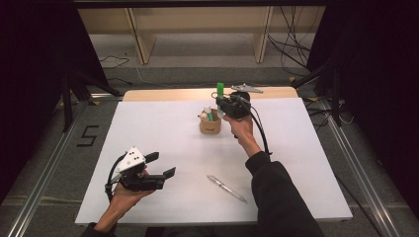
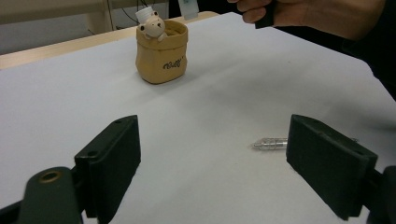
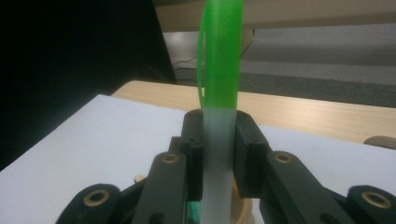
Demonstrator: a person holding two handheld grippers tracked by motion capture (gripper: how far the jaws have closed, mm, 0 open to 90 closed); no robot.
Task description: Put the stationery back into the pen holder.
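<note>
While the right gripper [image 1: 221,102] clamps the green-capped pen [image 3: 219,93] upright above the cup [image 1: 210,124], lower it straight in; the left gripper [image 1: 160,165] rests open.

Dark cursive word on front of the tan bag-shaped holder [image 2: 161,55], looks like "Nuff" or similar, not surely legible. Large dark "5" marked on the floor [image 1: 88,135] left of the table [image 1: 163,148]. No other readable text.
</note>
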